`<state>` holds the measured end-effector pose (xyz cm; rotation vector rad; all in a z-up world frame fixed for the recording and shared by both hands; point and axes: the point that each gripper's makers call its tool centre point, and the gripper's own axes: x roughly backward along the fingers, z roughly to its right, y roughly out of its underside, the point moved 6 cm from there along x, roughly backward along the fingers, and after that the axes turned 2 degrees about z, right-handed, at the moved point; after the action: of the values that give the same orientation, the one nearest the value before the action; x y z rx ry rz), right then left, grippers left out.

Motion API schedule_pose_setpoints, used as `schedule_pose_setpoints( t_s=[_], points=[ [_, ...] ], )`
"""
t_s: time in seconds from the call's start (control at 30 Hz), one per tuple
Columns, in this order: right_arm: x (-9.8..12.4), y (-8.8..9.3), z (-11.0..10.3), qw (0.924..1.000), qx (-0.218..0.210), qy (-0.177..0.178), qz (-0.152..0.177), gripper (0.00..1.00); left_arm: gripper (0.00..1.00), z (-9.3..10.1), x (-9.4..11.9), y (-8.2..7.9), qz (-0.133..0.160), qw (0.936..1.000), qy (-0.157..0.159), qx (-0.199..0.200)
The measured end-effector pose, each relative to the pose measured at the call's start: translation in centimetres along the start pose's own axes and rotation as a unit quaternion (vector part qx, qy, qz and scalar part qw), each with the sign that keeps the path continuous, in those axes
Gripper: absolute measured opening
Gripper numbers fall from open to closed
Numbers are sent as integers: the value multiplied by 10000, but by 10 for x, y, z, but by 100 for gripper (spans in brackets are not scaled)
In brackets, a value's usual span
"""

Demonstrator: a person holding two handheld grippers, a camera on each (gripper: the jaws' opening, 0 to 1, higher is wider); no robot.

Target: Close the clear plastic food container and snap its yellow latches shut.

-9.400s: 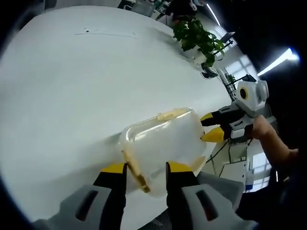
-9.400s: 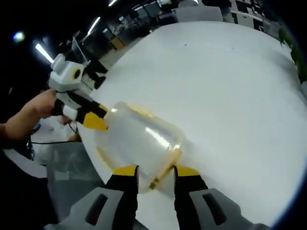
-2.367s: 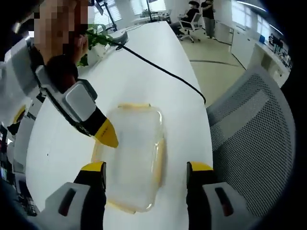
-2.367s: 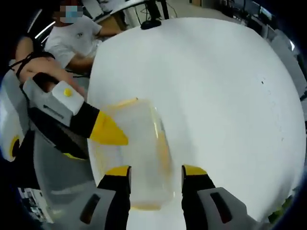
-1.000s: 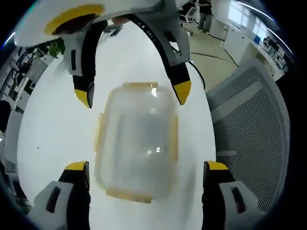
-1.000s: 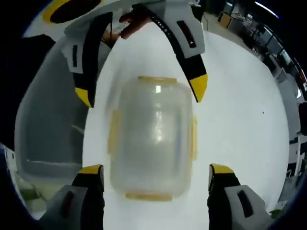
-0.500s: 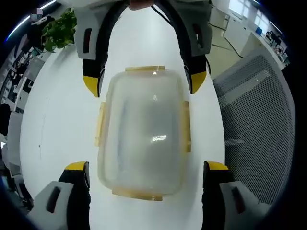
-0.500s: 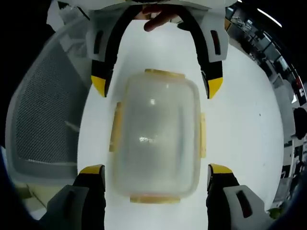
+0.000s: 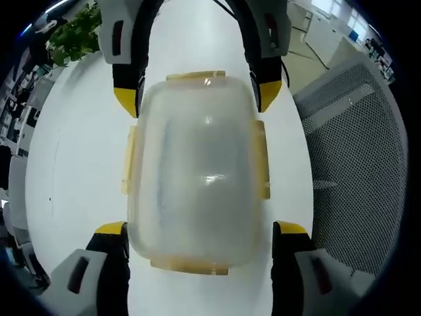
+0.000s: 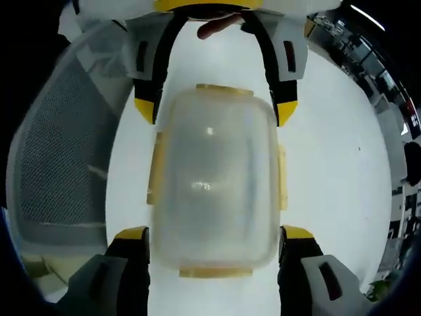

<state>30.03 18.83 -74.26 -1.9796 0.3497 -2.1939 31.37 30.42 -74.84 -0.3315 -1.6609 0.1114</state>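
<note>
The clear container (image 9: 197, 164) lay lid-on flat on the white desk (image 9: 72, 158), right between both tools. The left hand-held gripper (image 9: 200, 230) stood spread wide, its yellow tips flanking the near corners of the box, just beside them. Opposite, the right hand-held gripper (image 10: 214, 234) was equally wide around its own end. Yellow latches (image 9: 262, 161) showed along all four sides, seemingly folded against the walls. A mesh chair (image 9: 355, 145) stood beside the desk.

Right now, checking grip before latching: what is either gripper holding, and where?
Nothing is clearly held. Both the left gripper and right gripper straddle the container with open jaws at opposite ends.
</note>
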Motion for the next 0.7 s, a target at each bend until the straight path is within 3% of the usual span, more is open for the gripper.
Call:
schedule_pose_setpoints(
  t_s=[0.33,0.5,0.7],
  points=[
    [0,2,2,9998,-118,-38,162,78,84,-4,-5,2,-152,9993,-183,-289],
    [-1,2,2,9995,-166,-44,276,78,83,-5,-5,3,-90,9996,-136,-220],
    [-1,0,3,9997,-168,-49,176,77,83,-5,-4,4,52,9997,-143,-178]
  ],
)
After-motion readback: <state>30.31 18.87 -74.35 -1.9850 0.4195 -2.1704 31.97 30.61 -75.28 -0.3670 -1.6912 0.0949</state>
